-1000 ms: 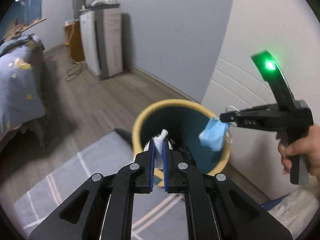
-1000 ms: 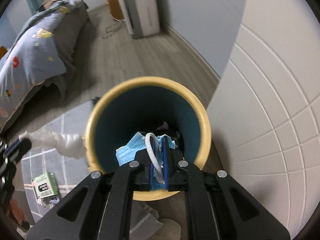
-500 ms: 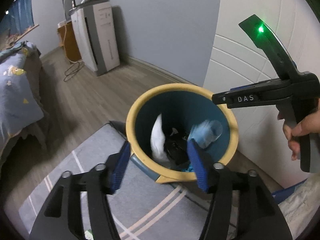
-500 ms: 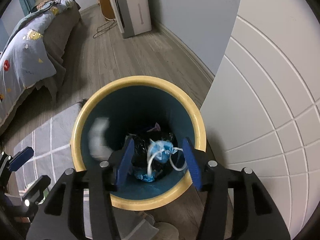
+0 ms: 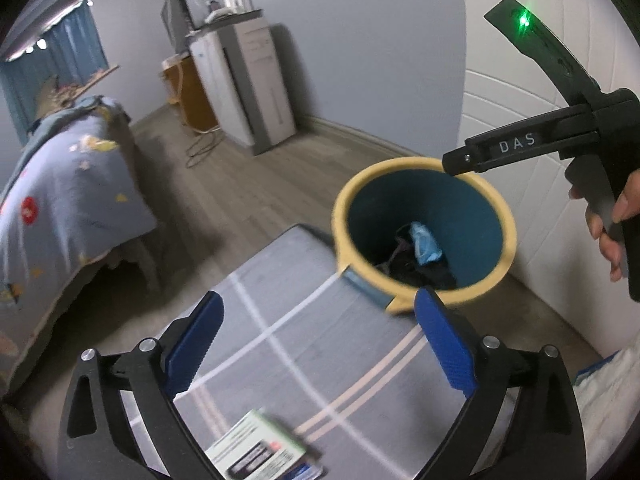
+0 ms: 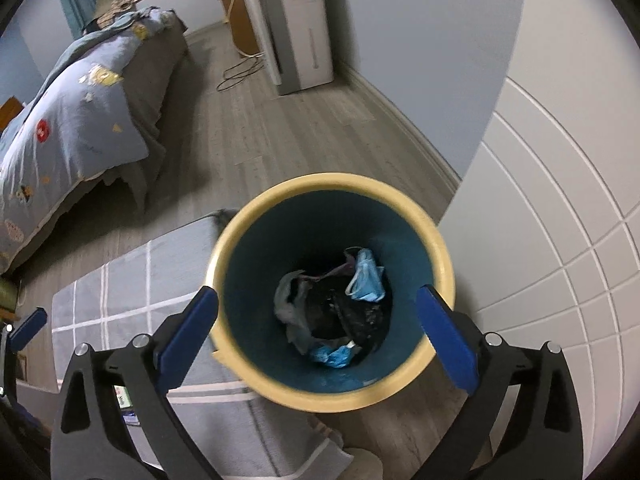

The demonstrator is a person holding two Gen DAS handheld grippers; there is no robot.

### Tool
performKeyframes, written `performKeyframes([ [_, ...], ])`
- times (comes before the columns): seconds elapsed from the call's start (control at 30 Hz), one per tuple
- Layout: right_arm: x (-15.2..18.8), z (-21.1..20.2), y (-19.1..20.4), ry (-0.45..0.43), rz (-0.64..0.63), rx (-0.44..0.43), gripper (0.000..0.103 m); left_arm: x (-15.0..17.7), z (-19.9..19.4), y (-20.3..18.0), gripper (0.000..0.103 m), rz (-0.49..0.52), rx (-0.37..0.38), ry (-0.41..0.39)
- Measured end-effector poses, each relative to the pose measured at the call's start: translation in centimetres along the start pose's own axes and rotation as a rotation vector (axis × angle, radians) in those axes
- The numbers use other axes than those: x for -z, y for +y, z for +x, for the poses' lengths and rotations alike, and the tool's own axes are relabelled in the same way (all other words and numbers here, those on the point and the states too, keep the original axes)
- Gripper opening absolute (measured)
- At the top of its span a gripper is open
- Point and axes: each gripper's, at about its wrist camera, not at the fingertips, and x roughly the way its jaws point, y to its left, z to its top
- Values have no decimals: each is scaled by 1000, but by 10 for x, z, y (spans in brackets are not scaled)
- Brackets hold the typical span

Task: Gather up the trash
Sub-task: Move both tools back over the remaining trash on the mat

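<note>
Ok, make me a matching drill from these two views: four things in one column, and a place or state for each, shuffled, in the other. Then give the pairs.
Things:
1. mask
2. bin
3. box
4. right tongs

Places or states:
A. lying on the rug, outside the bin
B. open and empty, above the bin
C. at the bottom of the bin, on dark trash
D. on the floor, at the rug's corner, by the white panelled wall

Pairs: 1-C, 2-D, 3-A, 4-B
</note>
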Motion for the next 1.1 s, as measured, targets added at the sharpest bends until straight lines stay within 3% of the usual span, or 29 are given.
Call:
performKeyframes([
  [0.2,9,-4,36,23,-32,-54,97,29,-32,50,96,-103,-77,19],
  [0.5,39,4,122,86,-157,-101,97,88,-69,125,97,-302,-189,70],
  [0.73,80,20,200,130,-404,-69,97,131,-82,161,97,-347,-258,127],
  [0.83,96,29,224,150,-501,-104,97,147,-83,178,97,-370,-291,160],
  [1.1,132,48,272,213,-725,-172,97,166,-95,215,97,-529,-275,142],
])
